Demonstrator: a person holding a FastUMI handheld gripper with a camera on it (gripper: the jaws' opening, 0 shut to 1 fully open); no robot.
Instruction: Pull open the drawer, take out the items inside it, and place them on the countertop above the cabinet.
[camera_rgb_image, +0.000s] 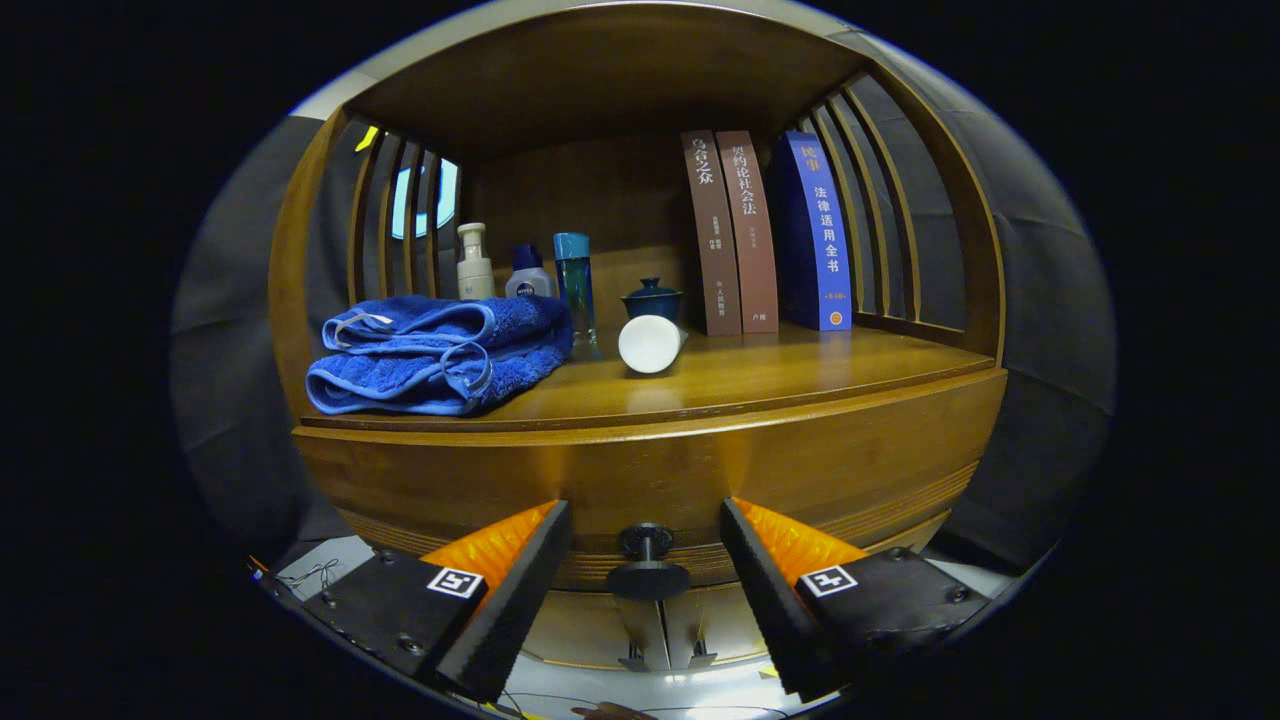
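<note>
Claw (646, 555) is wide open, holds nothing; drawer (650, 480) looks shut under the tabletop (800, 365), its knob (647, 578) between the fingers. To pull well, close on knob stem w/ both fingers, then draw straight back.

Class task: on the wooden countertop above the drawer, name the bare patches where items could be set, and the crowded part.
Bare wood lies along the countertop front, right of the white cylinder and before the books. The left is crowded: folded blue towel, bottles and lidded cup behind. The tongs stand open around the drawer knob.
</note>
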